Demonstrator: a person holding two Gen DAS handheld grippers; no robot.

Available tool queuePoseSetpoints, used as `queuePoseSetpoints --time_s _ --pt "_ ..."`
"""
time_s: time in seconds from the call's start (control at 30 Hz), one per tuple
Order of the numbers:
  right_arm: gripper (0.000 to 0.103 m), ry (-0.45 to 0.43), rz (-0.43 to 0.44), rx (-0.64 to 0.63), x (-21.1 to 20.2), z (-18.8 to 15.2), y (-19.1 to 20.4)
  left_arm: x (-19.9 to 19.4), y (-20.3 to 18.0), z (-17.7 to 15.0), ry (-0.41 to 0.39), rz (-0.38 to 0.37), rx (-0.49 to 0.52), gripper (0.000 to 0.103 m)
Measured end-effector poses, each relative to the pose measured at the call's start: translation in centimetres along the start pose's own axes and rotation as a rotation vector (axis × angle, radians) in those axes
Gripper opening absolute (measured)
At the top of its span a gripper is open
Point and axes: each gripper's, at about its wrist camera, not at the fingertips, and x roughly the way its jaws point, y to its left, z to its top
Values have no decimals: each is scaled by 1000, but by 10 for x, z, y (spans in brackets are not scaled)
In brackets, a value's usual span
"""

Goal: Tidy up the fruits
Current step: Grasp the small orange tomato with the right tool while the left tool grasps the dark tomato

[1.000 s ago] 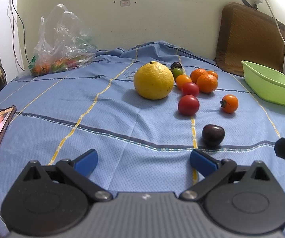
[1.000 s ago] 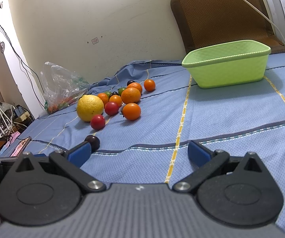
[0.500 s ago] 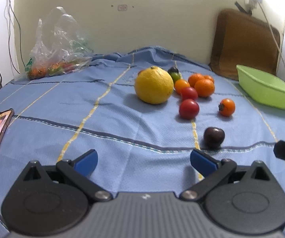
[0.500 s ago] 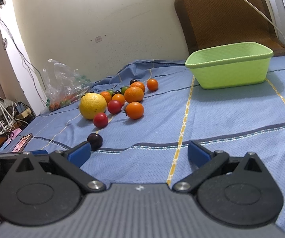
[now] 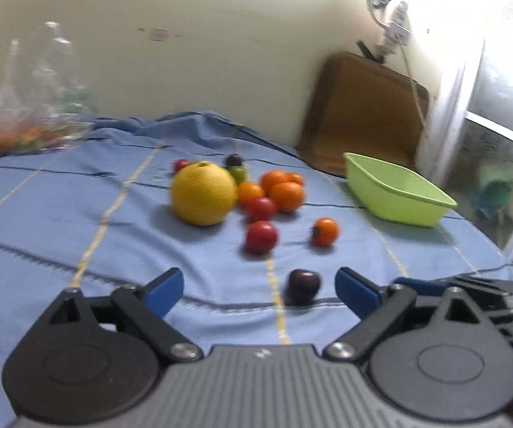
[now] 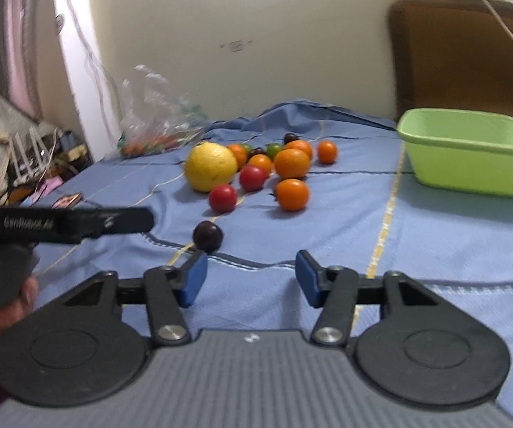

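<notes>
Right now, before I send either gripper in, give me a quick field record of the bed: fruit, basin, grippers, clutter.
surface: blue bedsheet
largest fruit: yellow citrus, left of the cluster
nearest fruit: dark plum, alone, nearest both grippers
red tomatoes: two, between plum and citrus
stray orange fruit: one, right of the near red tomato
container: green basin, far right, no fruit seen inside
left gripper: jaws closing, nothing between them
right gripper: jaws closing, nothing between them
clutter: plastic bag of produce, far left by wall
</notes>
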Motion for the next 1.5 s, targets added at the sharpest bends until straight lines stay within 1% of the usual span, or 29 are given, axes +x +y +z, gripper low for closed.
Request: queuePoseSetpoints --time_s 0.07,0.13,0.2,0.27,0.3,0.33,0.4,0.47,0.53,0.63,0.77,0.87,0.9,1.03,1.07,1.13,1.17,1.2,1.23,1.27,1.3,1.4,1.5 --pt "52 8 13 -35 3 2 4 7 -3 4 27 -27 6 90" --pt "52 12 15 -70 5 3 8 13 -5 6 56 -57 7 85" --pt "51 12 4 -107 6 5 9 19 -9 5 74 -78 14 83" --pt "49 1 -21 -148 6 8 7 22 -10 3 87 -81 20 80" --pt "46 -4 -39 -162 6 10 4 23 -12 2 90 -78 25 79" --pt "46 -5 -56 -168 7 13 0 23 -13 1 92 -75 28 78" --pt "42 -3 -83 -149 9 18 -12 25 -17 -4 90 -63 52 76" --pt "40 12 -88 -124 12 23 -23 28 -23 -7 85 -54 84 75" --pt "39 21 -82 -117 15 28 -29 31 -29 -7 83 -45 111 72" --pt "39 26 -57 -129 23 36 -29 36 -33 -5 83 -26 125 67" --pt "40 56 -28 -149 41 44 -27 43 -34 -2 86 25 134 61" --pt "40 92 -16 -130 55 49 -31 49 -35 1 94 35 132 54" --pt "41 103 -8 -120 60 52 -33 50 -36 1 95 40 139 50" --pt "42 141 7 -84 75 58 -42 53 -43 -3 88 79 184 47" --pt "44 152 14 -75 78 59 -44 53 -44 -3 86 87 191 45" --pt "44 164 27 -69 82 58 -45 52 -46 -4 80 83 194 39" --pt "44 162 31 -77 83 58 -44 51 -46 -5 75 75 198 31" --pt "44 159 33 -90 84 57 -43 51 -48 -6 73 65 201 28" --pt "43 158 35 -105 85 57 -43 50 -50 -6 69 75 210 27" --pt "35 153 38 -117 84 57 -42 50 -53 -7 66 83 224 27" --pt "33 150 46 -121 83 57 -42 50 -53 -7 63 85 228 27" --pt "33 129 41 -116 76 55 -43 45 -50 -6 47 59 202 27" --pt "33 89 29 -108 60 52 -48 42 -48 -5 33 43 187 27"
